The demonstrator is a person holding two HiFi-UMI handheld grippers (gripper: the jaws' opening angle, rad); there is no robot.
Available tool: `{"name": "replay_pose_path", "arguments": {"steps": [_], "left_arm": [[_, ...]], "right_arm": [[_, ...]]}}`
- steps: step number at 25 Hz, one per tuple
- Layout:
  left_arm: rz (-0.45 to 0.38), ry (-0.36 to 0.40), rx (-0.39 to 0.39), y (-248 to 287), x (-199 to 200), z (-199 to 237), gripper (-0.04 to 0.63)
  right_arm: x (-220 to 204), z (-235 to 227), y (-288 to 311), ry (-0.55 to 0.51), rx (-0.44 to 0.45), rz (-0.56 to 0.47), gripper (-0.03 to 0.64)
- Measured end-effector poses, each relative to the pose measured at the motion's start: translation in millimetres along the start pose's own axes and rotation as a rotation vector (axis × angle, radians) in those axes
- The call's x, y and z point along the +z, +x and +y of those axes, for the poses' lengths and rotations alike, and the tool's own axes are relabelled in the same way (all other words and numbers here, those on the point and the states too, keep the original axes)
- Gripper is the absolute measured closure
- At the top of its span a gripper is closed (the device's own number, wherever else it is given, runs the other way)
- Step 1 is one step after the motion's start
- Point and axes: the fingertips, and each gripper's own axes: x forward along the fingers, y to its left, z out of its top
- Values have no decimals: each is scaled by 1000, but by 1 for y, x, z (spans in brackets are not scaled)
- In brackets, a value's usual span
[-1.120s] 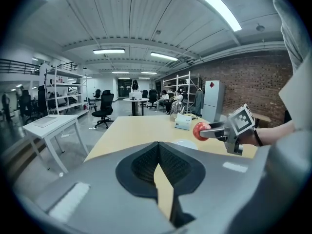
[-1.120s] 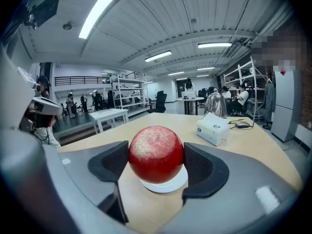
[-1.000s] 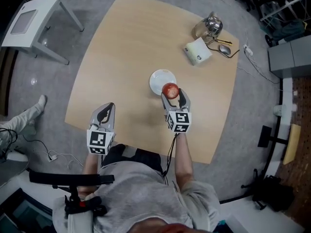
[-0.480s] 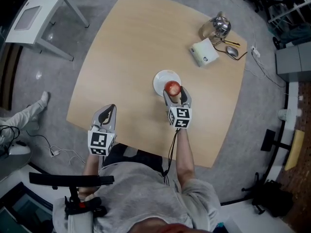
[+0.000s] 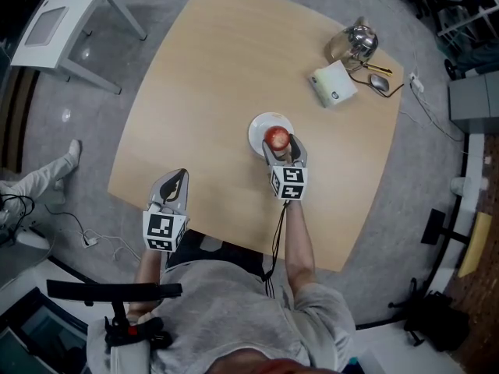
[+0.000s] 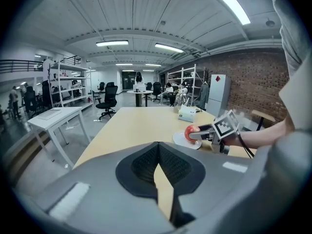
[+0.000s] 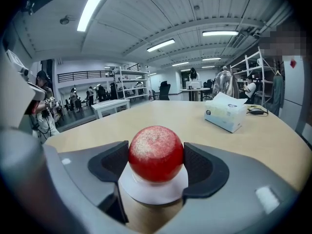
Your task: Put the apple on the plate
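A red apple [image 5: 275, 138] is clamped between the pads of my right gripper [image 5: 280, 144], which is shut on it. The apple sits over the small white plate [image 5: 260, 126] near the middle of the wooden table [image 5: 203, 84]. In the right gripper view the apple [image 7: 156, 153] fills the gap between the pads, with the plate [image 7: 154, 189] directly under it; whether they touch I cannot tell. My left gripper [image 5: 177, 176] rests shut and holds nothing at the table's near edge. From the left gripper view [image 6: 158, 146] I see the apple [image 6: 191, 130] and plate [image 6: 184, 142] off to the right.
A tissue box [image 5: 335, 85], a metal kettle [image 5: 359, 42] and a computer mouse [image 5: 380, 83] sit at the table's far right corner. A white side table [image 5: 53, 26] stands on the floor at far left. A person's leg [image 5: 40, 181] shows at the left.
My right gripper has carried the apple from the plate's near edge to over its middle. The left gripper has stayed in place.
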Motion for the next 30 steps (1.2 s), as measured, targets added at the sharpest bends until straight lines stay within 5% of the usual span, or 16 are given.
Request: {"name": "replay_pose_path", "arguments": {"steps": [30], "left_arm": [[-10, 2, -11, -4, 0, -1, 575]], "right_arm": [[-3, -2, 0, 21, -22, 4, 252]]}}
